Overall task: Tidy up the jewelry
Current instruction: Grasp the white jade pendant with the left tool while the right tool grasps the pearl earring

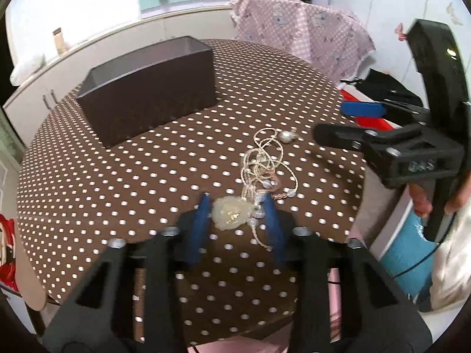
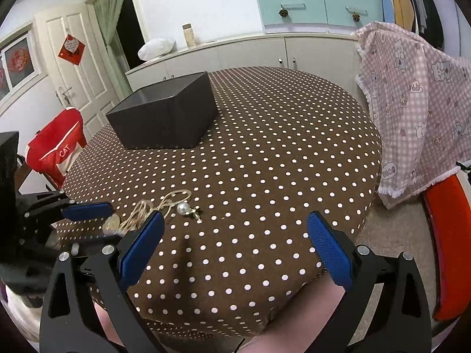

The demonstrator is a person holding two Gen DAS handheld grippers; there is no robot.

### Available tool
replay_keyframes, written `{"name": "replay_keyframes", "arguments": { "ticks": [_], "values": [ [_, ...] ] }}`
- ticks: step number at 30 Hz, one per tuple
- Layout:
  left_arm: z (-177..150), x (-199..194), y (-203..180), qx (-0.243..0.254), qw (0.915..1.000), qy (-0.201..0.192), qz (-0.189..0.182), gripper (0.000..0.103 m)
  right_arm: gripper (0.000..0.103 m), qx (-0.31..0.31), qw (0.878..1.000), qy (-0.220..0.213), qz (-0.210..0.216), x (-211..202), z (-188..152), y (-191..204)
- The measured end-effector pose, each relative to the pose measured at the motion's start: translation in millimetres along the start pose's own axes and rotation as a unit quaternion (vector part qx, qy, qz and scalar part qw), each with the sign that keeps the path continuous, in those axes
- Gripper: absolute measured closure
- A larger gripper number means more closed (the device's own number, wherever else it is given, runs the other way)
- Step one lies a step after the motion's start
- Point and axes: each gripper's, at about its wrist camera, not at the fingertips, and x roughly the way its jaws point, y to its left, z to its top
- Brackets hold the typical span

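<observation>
- Blue pads of the left gripper (image 1: 237, 210) had narrowed around a pale pendant (image 1: 229, 213) at the tangle's near end; contact was uncertain.
- From it the necklace cord (image 1: 265, 158) ran away toward a pearl (image 1: 285, 136).
- Farther left stood the dark box (image 1: 147, 88).
- Wide open, the right gripper (image 2: 235, 235) hung beside the pile, farther off.

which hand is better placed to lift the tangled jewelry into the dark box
Left. Its gripper already straddles the small clear pouch in the tangled cord necklace; the right gripper hangs open over bare polka-dot tablecloth.

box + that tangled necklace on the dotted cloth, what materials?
Box: looks like dark matte plastic or coated card; flat walls, no shine, can't tell which.
Necklace: pale twisted cord, plaited look, probably fibre or metallic thread, carrying a glossy pearl-like bead, possibly faux.
</observation>
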Motion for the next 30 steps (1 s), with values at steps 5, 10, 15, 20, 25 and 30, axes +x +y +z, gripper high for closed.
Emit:
{"name": "replay_keyframes", "arguments": {
  "ticks": [5,10,15,20,25,30],
  "values": [
    [1,-1,19,-0.034,0.9993,-0.004,-0.015,0.072,0.012,-0.020,1.000,-0.007,0.022,-2,-2,10],
    [-5,-8,36,-0.062,0.9980,-0.009,-0.013,0.072,0.036,-0.046,0.998,0.002,0.044,6,-2,22],
    [-10,-17,49,-0.079,0.9965,-0.019,-0.018,0.072,0.061,-0.087,0.996,0.009,0.025,20,-2,39],
    [-11,-23,54,-0.086,0.9959,-0.026,-0.015,0.072,0.079,-0.119,0.993,0.005,-0.008,30,0,44],
    [-8,-27,57,-0.095,0.9948,-0.034,-0.016,0.072,0.089,-0.117,0.993,0.011,-0.012,31,4,42],
    [-2,-36,67,-0.107,0.9929,-0.048,-0.018,0.072,0.094,-0.094,0.996,0.006,-0.002,27,10,34]
  ]
}}
